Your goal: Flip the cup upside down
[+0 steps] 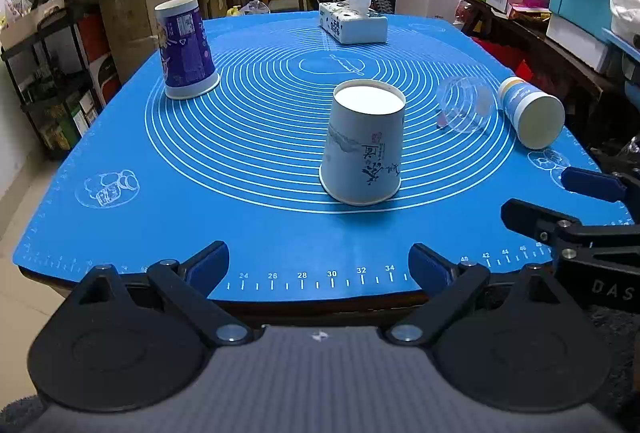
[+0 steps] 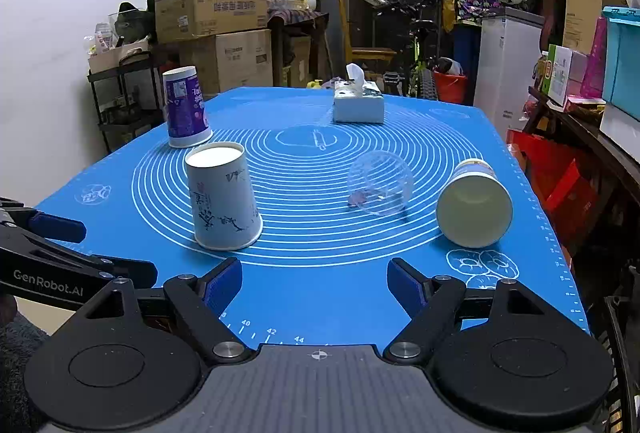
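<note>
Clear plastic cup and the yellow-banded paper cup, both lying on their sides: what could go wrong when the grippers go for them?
The clear plastic cup is thin and round; a pinch may crush it or roll it away across the blue mat. The yellow-banded cup lies near the mat's right edge, so a nudge from the open right gripper could push it off.

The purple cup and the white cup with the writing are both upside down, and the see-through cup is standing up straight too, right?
Not quite. The purple cup and the white cup with the writing are both upside down, but the see-through cup is not standing up. It lies tipped over on its side on the blue mat. The right wrist view shows this best.
</note>
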Demonstrator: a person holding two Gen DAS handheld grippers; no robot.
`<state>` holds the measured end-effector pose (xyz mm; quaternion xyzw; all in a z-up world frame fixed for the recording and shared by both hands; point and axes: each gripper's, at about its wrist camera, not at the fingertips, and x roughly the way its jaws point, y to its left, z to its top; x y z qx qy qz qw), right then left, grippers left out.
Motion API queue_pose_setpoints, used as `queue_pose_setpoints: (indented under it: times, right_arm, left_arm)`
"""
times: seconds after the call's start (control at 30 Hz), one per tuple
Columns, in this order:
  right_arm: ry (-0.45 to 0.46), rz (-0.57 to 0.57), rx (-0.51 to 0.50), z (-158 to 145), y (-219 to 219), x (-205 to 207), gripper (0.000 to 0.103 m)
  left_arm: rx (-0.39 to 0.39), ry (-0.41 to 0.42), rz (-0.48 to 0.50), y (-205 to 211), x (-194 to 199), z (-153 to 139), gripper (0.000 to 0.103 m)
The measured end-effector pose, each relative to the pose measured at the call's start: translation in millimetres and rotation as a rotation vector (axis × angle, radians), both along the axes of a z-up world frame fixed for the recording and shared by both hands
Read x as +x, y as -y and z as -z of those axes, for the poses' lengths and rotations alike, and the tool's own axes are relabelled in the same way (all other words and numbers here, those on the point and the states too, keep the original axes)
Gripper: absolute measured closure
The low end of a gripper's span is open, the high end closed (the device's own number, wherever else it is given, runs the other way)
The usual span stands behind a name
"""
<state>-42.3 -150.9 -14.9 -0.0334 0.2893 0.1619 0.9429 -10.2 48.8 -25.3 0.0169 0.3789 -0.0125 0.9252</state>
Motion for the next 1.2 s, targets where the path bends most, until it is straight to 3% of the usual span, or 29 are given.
queue_pose_setpoints:
  times: [1.2]
  right_arm:
    - [-0.023, 0.009, 0.016, 4.3, 7.3, 0.0, 0.020]
  left_arm:
    - [0.011, -0.001, 0.003, 4.5, 0.5, -1.8, 0.007]
